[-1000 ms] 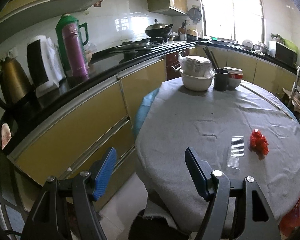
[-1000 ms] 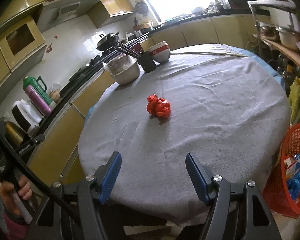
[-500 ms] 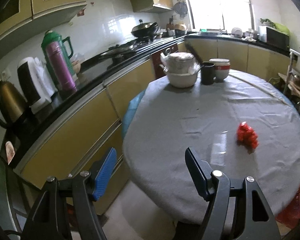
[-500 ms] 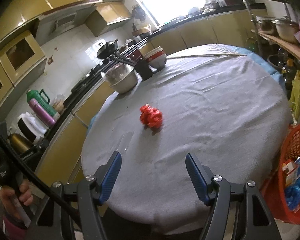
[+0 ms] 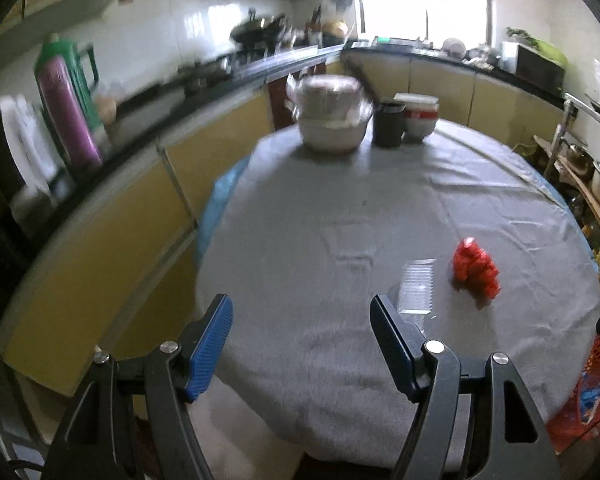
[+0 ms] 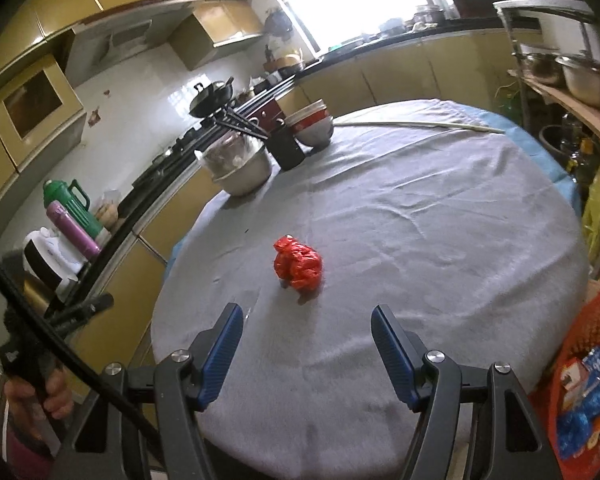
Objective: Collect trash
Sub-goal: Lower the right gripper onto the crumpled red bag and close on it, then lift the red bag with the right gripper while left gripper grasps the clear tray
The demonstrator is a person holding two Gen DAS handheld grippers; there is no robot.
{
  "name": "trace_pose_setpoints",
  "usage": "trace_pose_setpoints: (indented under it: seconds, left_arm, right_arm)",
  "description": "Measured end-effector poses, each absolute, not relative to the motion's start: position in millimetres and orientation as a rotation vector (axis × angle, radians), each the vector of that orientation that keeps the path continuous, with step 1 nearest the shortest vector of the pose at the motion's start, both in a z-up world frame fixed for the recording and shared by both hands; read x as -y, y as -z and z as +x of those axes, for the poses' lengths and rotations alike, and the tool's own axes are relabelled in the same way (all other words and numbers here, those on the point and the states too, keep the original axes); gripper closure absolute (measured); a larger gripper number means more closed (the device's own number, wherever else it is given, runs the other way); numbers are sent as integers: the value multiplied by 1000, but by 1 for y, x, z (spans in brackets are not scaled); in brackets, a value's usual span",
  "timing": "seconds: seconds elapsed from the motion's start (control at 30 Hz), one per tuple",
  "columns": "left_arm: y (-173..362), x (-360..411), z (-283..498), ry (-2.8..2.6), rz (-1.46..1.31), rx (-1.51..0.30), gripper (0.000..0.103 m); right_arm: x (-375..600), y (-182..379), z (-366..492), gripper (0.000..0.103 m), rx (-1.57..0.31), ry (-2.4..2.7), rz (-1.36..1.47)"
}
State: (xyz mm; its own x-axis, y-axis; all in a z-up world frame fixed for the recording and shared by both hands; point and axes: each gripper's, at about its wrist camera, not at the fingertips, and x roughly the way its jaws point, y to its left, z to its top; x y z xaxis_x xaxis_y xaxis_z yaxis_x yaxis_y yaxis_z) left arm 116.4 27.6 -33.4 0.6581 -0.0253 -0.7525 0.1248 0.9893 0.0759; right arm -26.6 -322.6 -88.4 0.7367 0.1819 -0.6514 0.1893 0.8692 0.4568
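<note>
A round tabletop (image 6: 440, 240) under a grey cloth held a crumpled red bag (image 6: 298, 266) near its middle, with a clear plastic tray (image 5: 416, 288) just beside it. At the far edge stood a metal bowl (image 6: 242, 168), a dark cup (image 6: 286, 148) and stacked bowls (image 6: 312, 124).

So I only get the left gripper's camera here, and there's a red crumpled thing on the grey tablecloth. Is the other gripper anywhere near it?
Observer: Yes. The right gripper points straight at the red crumpled bag, jaws open, nothing between them.
Operator: Where would the trash go?
Observer: An orange basket stands beside the table on the right, already holding wrappers.
Operator: Can you see who's holding my gripper?
Observer: A hand grips its black handle at the far left.
</note>
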Motion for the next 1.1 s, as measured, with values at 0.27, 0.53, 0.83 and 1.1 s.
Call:
trace_pose_setpoints:
  seconds: [0.27, 0.53, 0.83, 1.1]
  left_arm:
    - [85, -29, 148, 140, 60, -999, 31]
    - [108, 2, 166, 280, 52, -1040, 31]
    - [119, 19, 189, 412, -41, -1072, 31]
    - [136, 38, 208, 461, -116, -1099, 31]
  right_arm:
    - [305, 115, 50, 37, -851, -37, 524]
    - [306, 154, 116, 52, -952, -18, 537]
    - [305, 180, 156, 51, -1018, -26, 493]
    - [304, 183, 154, 57, -1008, -51, 485]
